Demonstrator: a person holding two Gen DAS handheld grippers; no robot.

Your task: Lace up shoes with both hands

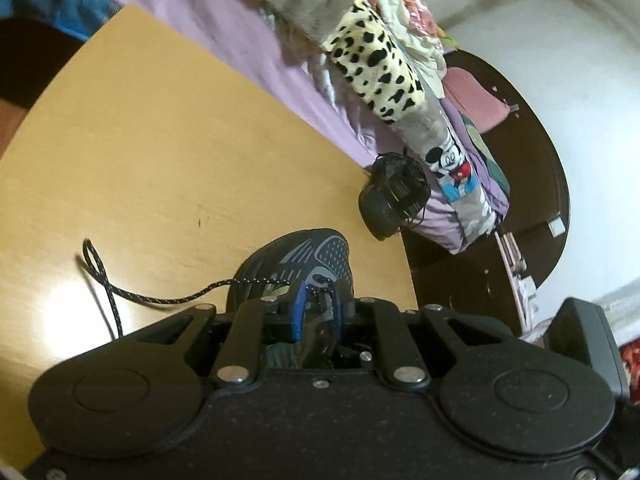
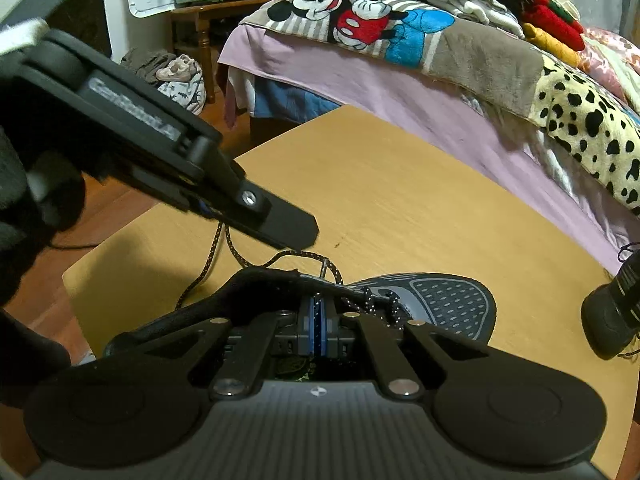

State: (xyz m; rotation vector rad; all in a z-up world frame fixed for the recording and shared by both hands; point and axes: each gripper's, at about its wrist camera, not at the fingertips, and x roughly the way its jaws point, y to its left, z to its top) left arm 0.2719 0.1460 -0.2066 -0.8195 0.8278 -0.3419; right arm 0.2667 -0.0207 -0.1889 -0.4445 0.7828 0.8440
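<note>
A dark grey mesh shoe [image 1: 316,252] [image 2: 448,300] lies on the wooden table [image 1: 180,140], toe pointing away. Its black speckled lace [image 1: 160,300] trails left over the table and ends in a small loop. My left gripper [image 1: 318,306] hangs over the shoe's eyelets, its blue pads [image 1: 297,316] shut on a stretch of that lace. In the right wrist view the left gripper [image 2: 300,240] comes in from the upper left, with the lace [image 2: 308,255] arching off its tip. My right gripper [image 2: 318,314] sits just behind the shoe's tongue, pads pressed together on the lace at their tips.
A second dark shoe [image 1: 390,200] [image 2: 612,316] lies at the table's far right edge. A bed [image 2: 400,80] with lilac sheet, cartoon blanket and piled clothes borders the table's far side. Bare tabletop lies left of and beyond the shoe.
</note>
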